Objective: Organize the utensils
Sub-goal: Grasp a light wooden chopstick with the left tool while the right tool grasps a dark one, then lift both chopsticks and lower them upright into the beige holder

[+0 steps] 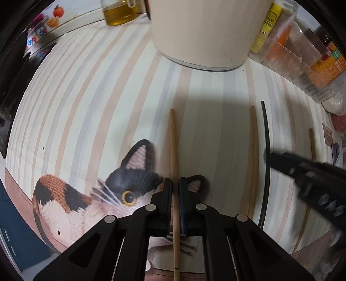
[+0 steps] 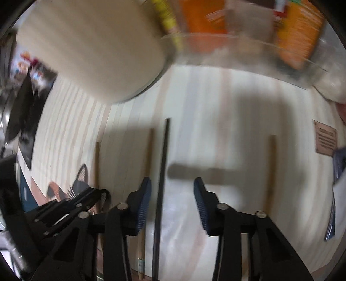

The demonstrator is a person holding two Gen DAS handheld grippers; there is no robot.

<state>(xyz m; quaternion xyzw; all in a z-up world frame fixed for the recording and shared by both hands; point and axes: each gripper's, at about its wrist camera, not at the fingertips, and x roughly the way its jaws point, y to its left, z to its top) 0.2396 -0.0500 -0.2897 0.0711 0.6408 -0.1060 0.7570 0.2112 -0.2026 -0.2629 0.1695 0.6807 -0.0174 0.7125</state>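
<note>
Several chopsticks lie on a striped cloth with a cat picture. My left gripper [image 1: 175,183] is shut on a wooden chopstick [image 1: 173,147] that lies along the cloth. A second wooden chopstick [image 1: 254,151], a black chopstick [image 1: 266,138] and a third wooden one [image 1: 312,140] lie to its right. My right gripper [image 2: 172,186] is open, its fingers on either side of the black chopstick [image 2: 163,168]. It also shows blurred in the left wrist view [image 1: 268,154]. A cream utensil holder [image 1: 205,32] stands beyond the chopsticks.
A jar of yellow oil [image 1: 120,13] stands at the back left. A clear bin with orange packets [image 1: 302,56] stands at the back right. The cloth's edge [image 1: 13,183] runs at the left. A dark blue object [image 2: 337,168] lies at the far right.
</note>
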